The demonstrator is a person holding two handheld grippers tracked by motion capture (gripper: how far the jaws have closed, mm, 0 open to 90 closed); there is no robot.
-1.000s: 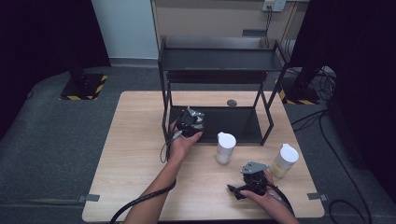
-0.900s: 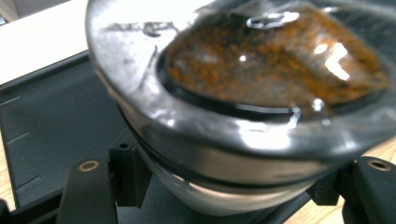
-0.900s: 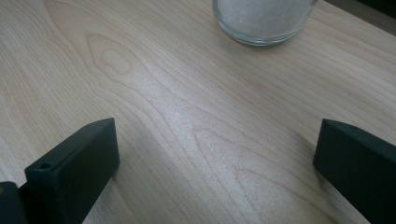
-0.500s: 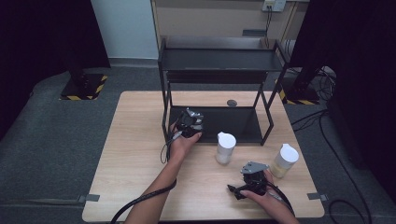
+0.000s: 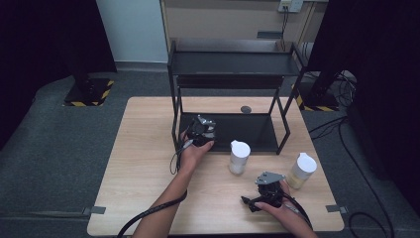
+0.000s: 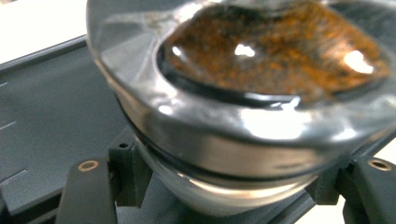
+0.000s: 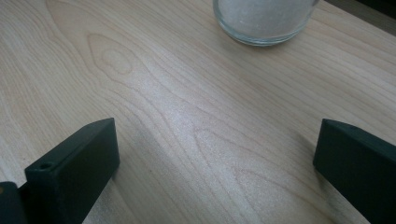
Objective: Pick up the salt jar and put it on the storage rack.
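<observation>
A glass jar of brown-orange grains (image 6: 261, 70) sits between the jaws of my left gripper (image 6: 233, 186), which is shut on it. The jar hangs just over the dark lower shelf (image 6: 42, 107). In the high view the left gripper (image 5: 200, 131) is at the front left corner of the black rack (image 5: 233, 64), and the hand hides the jar. My right gripper (image 5: 265, 191) rests low over the table near its front edge. Its jaws stand wide open (image 7: 215, 154) with bare wood between them.
A white-lidded jar of white grains (image 5: 239, 157) stands in front of the rack; its base (image 7: 264, 18) shows ahead of the right gripper. A second jar with pale yellow contents (image 5: 301, 170) stands at the right. A small dark disc (image 5: 245, 109) lies under the rack.
</observation>
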